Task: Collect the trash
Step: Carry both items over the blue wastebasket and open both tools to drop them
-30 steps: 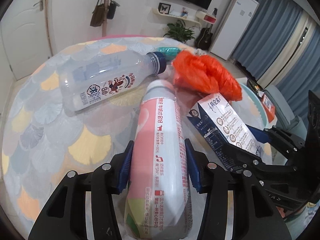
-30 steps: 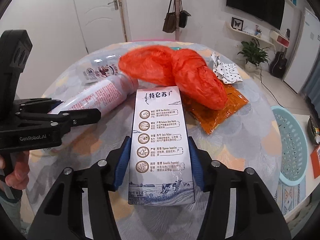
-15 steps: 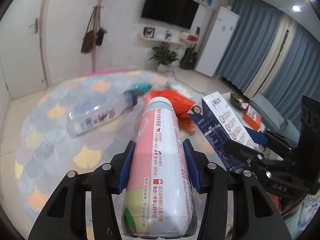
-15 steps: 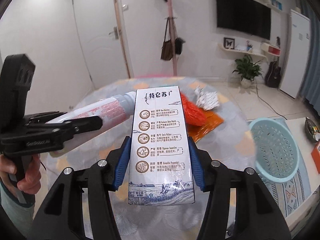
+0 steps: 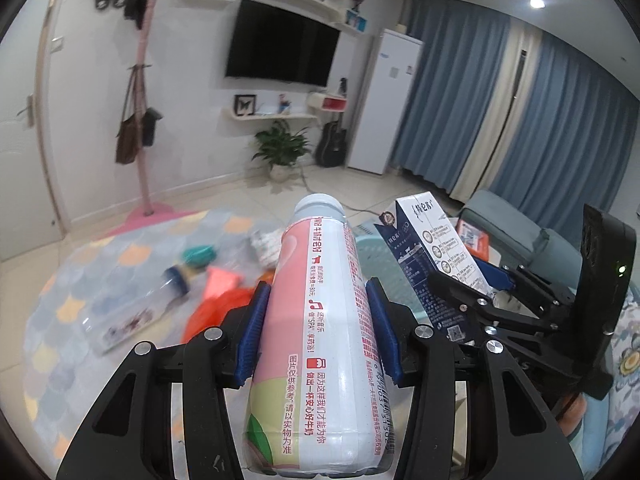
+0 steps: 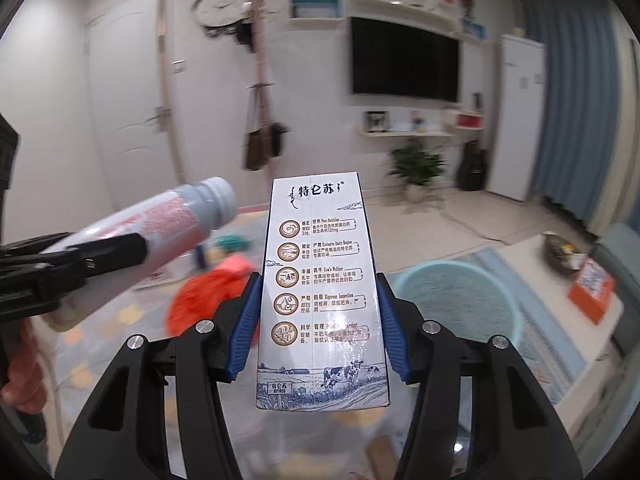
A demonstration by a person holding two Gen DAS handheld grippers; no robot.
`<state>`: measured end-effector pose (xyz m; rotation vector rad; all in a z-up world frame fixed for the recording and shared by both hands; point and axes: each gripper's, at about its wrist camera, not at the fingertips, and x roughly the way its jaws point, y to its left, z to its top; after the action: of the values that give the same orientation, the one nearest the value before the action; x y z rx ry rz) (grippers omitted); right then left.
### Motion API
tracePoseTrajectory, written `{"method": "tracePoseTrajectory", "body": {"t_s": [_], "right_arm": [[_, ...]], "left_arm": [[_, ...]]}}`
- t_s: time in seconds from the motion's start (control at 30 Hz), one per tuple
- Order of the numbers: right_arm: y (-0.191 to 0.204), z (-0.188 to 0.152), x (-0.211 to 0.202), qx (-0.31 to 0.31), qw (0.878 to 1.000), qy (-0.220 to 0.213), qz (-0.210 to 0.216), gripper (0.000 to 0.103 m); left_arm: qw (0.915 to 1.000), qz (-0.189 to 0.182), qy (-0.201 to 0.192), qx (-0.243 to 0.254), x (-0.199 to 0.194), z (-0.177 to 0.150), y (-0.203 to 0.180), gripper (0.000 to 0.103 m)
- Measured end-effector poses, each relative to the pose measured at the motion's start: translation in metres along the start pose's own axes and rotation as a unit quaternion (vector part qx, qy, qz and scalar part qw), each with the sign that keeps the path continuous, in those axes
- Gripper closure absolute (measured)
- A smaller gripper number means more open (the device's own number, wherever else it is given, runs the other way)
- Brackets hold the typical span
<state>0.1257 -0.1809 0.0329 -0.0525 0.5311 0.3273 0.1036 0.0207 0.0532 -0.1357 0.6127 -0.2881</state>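
Note:
My left gripper (image 5: 318,330) is shut on a pink and white milk bottle (image 5: 320,320), held in the air above the round table (image 5: 60,320). My right gripper (image 6: 316,324) is shut on a white and blue milk carton (image 6: 320,292), also lifted. The carton also shows in the left wrist view (image 5: 428,248), and the bottle in the right wrist view (image 6: 152,236). A light blue basket (image 6: 460,300) sits low to the right of the table, beyond the carton. On the table lie a clear bottle (image 5: 136,312) and an orange plastic bag (image 6: 204,296).
A teal lid (image 5: 198,254) and a crumpled white wrapper (image 5: 266,242) lie at the table's far side. A low table with an orange box (image 6: 592,288) stands right of the basket. A coat stand (image 5: 142,120) is behind the table.
Both grippers have risen off the table with the bottle and carton and swung right, toward the blue basket. The table's trash now lies lower and further left in view.

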Motion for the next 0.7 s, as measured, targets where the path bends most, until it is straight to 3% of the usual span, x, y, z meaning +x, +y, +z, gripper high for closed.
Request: {"method": "tracePoseTrajectory", "body": {"t_s": [0.17, 0.27, 0.43, 0.7], "right_arm": [[-0.05, 0.005, 0.019, 0.048, 0.998, 0.005, -0.04, 0.052], [-0.083, 0.002, 0.033, 0.087, 0.994, 0.014, -0.06, 0.051], [-0.126, -0.008, 0.058, 0.135, 0.986, 0.036, -0.09, 0.051], [-0.191, -0.037, 0.12, 0.21, 0.965, 0.099, -0.12, 0.051]], "left_arm": [[0.9996, -0.025, -0.002, 0.01, 0.036, 0.023, -0.026, 0.056], [0.9996, -0.015, 0.015, 0.02, 0.074, 0.037, -0.048, 0.056], [0.9983, -0.038, 0.042, 0.009, 0.131, 0.049, -0.067, 0.056], [0.9961, -0.057, 0.067, -0.004, 0.206, 0.044, -0.082, 0.056]]}}
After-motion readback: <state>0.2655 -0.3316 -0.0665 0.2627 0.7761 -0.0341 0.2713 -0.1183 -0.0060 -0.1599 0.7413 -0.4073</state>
